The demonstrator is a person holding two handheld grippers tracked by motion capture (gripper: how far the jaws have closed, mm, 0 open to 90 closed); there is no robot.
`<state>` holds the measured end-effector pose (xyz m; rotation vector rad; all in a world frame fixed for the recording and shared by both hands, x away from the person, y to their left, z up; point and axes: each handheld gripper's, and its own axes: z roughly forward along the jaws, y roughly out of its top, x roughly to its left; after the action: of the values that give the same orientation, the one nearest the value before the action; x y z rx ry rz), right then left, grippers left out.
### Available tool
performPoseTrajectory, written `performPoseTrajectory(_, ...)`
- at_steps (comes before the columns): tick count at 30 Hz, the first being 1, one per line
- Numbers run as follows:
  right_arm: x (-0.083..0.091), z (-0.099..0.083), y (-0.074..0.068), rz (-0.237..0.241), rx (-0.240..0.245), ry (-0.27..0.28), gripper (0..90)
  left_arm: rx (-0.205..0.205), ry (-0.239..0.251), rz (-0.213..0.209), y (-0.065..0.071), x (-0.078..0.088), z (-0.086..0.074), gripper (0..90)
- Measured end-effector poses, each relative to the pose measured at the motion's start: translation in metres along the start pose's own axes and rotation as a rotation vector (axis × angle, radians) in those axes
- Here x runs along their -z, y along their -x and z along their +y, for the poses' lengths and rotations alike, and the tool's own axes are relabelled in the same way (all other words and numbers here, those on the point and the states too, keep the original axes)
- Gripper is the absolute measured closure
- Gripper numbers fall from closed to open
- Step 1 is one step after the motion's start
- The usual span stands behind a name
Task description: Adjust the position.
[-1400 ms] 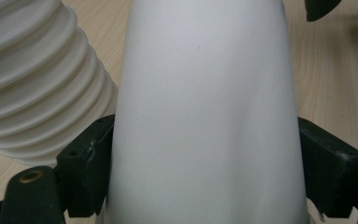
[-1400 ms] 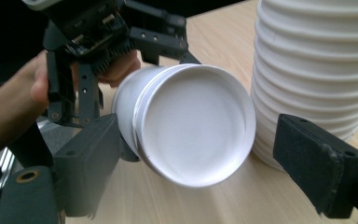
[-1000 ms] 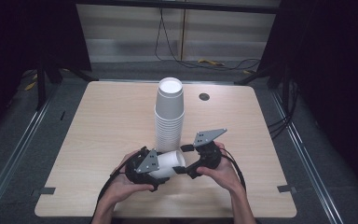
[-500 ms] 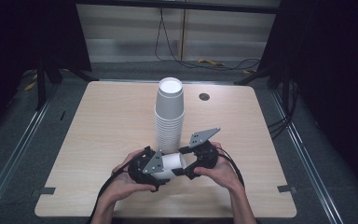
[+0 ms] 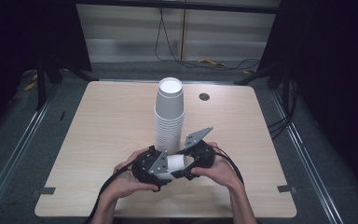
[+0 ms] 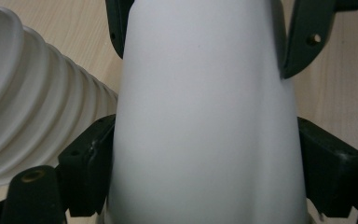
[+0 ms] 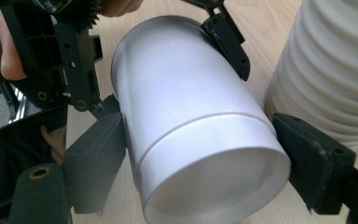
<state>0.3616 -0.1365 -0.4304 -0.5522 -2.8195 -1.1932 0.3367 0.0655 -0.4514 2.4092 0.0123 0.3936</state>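
Observation:
A white paper cup [image 5: 175, 163] lies on its side above the table's near edge, held between both hands. My left gripper [image 5: 161, 169] is shut on one end of it; its jaws press the cup's [image 6: 205, 116] sides in the left gripper view. My right gripper [image 5: 192, 161] is shut on the other end. In the right gripper view its jaws clamp the cup [image 7: 191, 126] near the wide rim, where a seam suggests two nested cups. The left gripper [image 7: 60, 56] shows beyond it.
A tall stack of white cups [image 5: 169, 112] stands upright mid-table just behind the grippers, close beside the held cup [image 6: 28, 102] [image 7: 326, 70]. The wooden table [image 5: 98, 140] has a small round grommet [image 5: 204, 96] at the back. Dark floor and rails surround it.

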Motion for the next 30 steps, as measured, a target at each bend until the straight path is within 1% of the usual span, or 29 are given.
performPoseTrajectory(1, 0.0, 0.0, 0.0, 0.004, 0.002, -0.005, 19.7, -0.008, -0.009, 0.0, 0.001, -0.001, 0.001, 17.0)
performPoseTrajectory(3, -0.001, 0.001, 0.001, 0.009, 0.007, -0.005, 19.8, -0.009, -0.015, -0.002, 0.001, -0.001, 0.001, 17.0)
performPoseTrajectory(5, -0.002, 0.0, 0.002, 0.019, -0.008, -0.013, 19.6, -0.008, -0.005, 0.006, 0.002, -0.002, 0.001, 17.2)
performPoseTrajectory(6, -0.002, 0.0, 0.003, 0.022, -0.006, -0.014, 19.5, -0.005, -0.005, 0.001, 0.003, -0.002, 0.001, 17.2)
performPoseTrajectory(7, -0.003, -0.001, 0.004, 0.03, -0.005, -0.019, 19.4, -0.016, -0.015, 0.002, 0.002, -0.002, 0.001, 17.2)
performPoseTrajectory(8, -0.003, -0.001, 0.004, 0.03, -0.005, -0.019, 19.4, -0.011, -0.004, 0.002, 0.003, -0.003, 0.001, 17.2)
performPoseTrajectory(10, -0.005, -0.001, 0.004, 0.039, -0.007, -0.028, 19.2, -0.016, -0.003, 0.002, 0.004, -0.004, 0.001, 17.2)
performPoseTrajectory(11, -0.006, -0.002, 0.005, 0.048, -0.018, -0.039, 18.8, -0.019, -0.003, 0.006, 0.005, -0.004, 0.001, 17.2)
performPoseTrajectory(12, -0.006, -0.002, 0.005, 0.048, -0.018, -0.039, 18.8, -0.036, -0.013, 0.011, 0.004, -0.003, 0.002, 17.2)
performPoseTrajectory(13, -0.007, -0.001, 0.004, 0.055, -0.027, -0.049, 19.1, -0.075, -0.03, 0.013, 0.003, -0.002, 0.002, 17.3)
performPoseTrajectory(14, -0.007, -0.001, 0.004, 0.055, -0.027, -0.049, 19.1, -0.075, -0.03, 0.013, 0.003, -0.002, 0.002, 17.2)
performPoseTrajectory(15, -0.007, -0.001, 0.004, 0.06, -0.029, -0.051, 19.1, -0.085, -0.037, 0.015, 0.003, -0.002, 0.002, 17.3)
performPoseTrajectory(16, -0.008, -0.001, 0.005, 0.06, -0.016, -0.046, 18.8, -0.074, -0.02, 0.014, 0.004, -0.003, 0.002, 17.3)
performPoseTrajectory(17, -0.008, -0.001, 0.005, 0.06, -0.02, -0.051, 18.9, -0.095, -0.035, 0.014, 0.003, -0.002, 0.003, 17.3)
performPoseTrajectory(18, -0.008, -0.001, 0.005, 0.065, -0.02, -0.051, 19.5, -0.09, -0.03, 0.014, 0.004, -0.003, 0.002, 17.3)
performPoseTrajectory(19, -0.008, -0.001, 0.006, 0.066, -0.015, -0.059, 19.7, -0.106, -0.037, 0.014, 0.004, -0.003, 0.003, 17.3)
performPoseTrajectory(20, -0.008, 0.0, 0.006, 0.077, -0.006, -0.071, 19.9, -0.12, -0.029, 0.022, 0.005, -0.004, 0.003, 17.4)
performPoseTrajectory(21, -0.008, 0.001, 0.005, 0.068, -0.005, -0.083, 19.9, -0.12, -0.026, 0.027, 0.005, -0.003, 0.003, 17.4)
performPoseTrajectory(22, -0.008, 0.001, 0.005, 0.074, -0.002, -0.079, 19.8, -0.102, -0.006, 0.025, 0.006, -0.004, 0.002, 17.4)
performPoseTrajectory(25, -0.009, 0.003, 0.005, 0.075, 0.002, -0.094, 19.2, -0.103, -0.003, 0.024, 0.006, -0.004, 0.003, 17.4)
performPoseTrajectory(26, -0.01, 0.003, 0.005, 0.078, 0.003, -0.106, 19.0, -0.122, -0.016, 0.025, 0.005, -0.003, 0.003, 17.4)
performPoseTrajectory(27, -0.011, 0.004, 0.005, 0.082, 0.009, -0.111, 18.9, -0.116, -0.017, 0.024, 0.005, -0.003, 0.003, 17.4)
performPoseTrajectory(28, -0.012, 0.004, 0.005, 0.078, 0.002, -0.112, 19.1, -0.12, -0.021, 0.021, 0.004, -0.002, 0.002, 17.3)
performPoseTrajectory(30, -0.012, 0.005, 0.005, 0.081, 0.002, -0.114, 19.3, -0.117, -0.015, 0.018, 0.004, -0.002, 0.002, 17.2)
